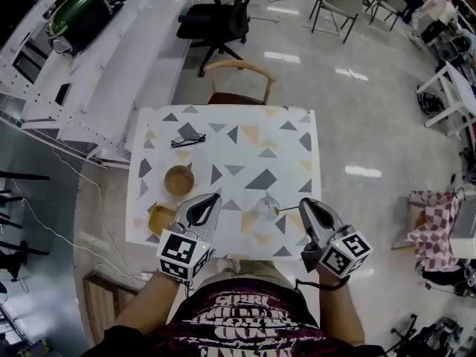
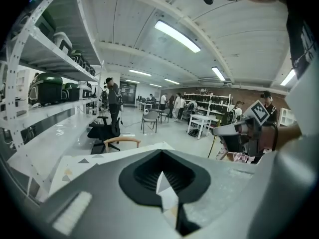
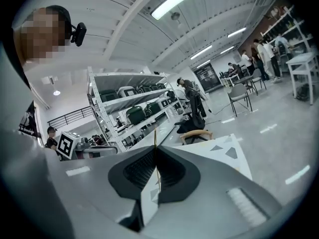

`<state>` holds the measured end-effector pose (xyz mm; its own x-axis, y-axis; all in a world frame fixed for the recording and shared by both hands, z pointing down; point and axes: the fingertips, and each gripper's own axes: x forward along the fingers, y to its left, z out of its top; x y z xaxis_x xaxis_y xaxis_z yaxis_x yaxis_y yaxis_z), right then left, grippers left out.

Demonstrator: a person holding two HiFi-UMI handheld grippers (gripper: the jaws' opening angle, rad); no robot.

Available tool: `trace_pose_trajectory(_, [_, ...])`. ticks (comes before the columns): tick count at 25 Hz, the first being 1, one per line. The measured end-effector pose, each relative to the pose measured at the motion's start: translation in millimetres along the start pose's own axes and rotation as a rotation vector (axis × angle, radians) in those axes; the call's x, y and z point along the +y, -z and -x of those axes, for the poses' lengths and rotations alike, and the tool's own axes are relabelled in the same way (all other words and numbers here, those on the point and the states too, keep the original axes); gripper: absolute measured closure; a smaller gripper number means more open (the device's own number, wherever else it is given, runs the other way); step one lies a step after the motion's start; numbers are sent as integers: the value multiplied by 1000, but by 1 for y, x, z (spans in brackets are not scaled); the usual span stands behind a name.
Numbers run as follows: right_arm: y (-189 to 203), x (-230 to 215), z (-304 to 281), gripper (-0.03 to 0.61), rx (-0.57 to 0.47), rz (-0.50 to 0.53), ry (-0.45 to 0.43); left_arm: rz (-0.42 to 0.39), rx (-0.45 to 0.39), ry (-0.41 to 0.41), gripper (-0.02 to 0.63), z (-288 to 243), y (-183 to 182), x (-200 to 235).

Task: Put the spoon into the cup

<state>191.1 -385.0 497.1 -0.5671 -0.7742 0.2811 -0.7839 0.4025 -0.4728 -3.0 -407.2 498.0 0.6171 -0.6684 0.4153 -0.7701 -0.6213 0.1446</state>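
Your dark shirt [image 1: 245, 322] with its red print fills the bottom edge. It is cut off by the frame, and the print is too warped to read. Just above it, your hands are mostly hidden behind the marker cubes.

Your left gripper [image 1: 214, 198] lies left of the cup [image 1: 266, 207]. Its grey jaws are pressed together at the tips, with nothing between the ribbed black pads. Your right gripper [image 1: 304, 202] is just right of the cup, its jaws closed on the spoon [image 1: 288, 209]. A thin gold stem runs from the tips toward the cup, and in the right gripper view that stem shows as a fine line pinched between the pads. The spoon's far end reaches the cup's rim, but you cannot tell whether it is over the glass, inside it or only touching it.

The cup is small, round and clear, and it half melts into the pattern beneath it. The table [image 1: 223, 121] is matt white with grey and tan triangles.

Left of the cup stands a round brown bowl [image 1: 178, 179]. A squarish yellow dish [image 1: 161, 219] sits nearer you, partly hidden by the left gripper. Beyond the cup, to its left, lie dark-framed glasses [image 1: 187, 139]. Past the table's far edge stands a chair [image 1: 239, 76] with a curved wooden back.
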Motion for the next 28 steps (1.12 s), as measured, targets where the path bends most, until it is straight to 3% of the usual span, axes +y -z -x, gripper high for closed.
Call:
trace_pose_trajectory(18, [84, -73, -52, 546, 188, -111, 1, 78, 169, -44, 614, -56, 74, 10])
trace_pose_trajectory(28, [129, -81, -71, 546, 293, -65, -28, 123, 247, -47, 614, -71, 124, 6])
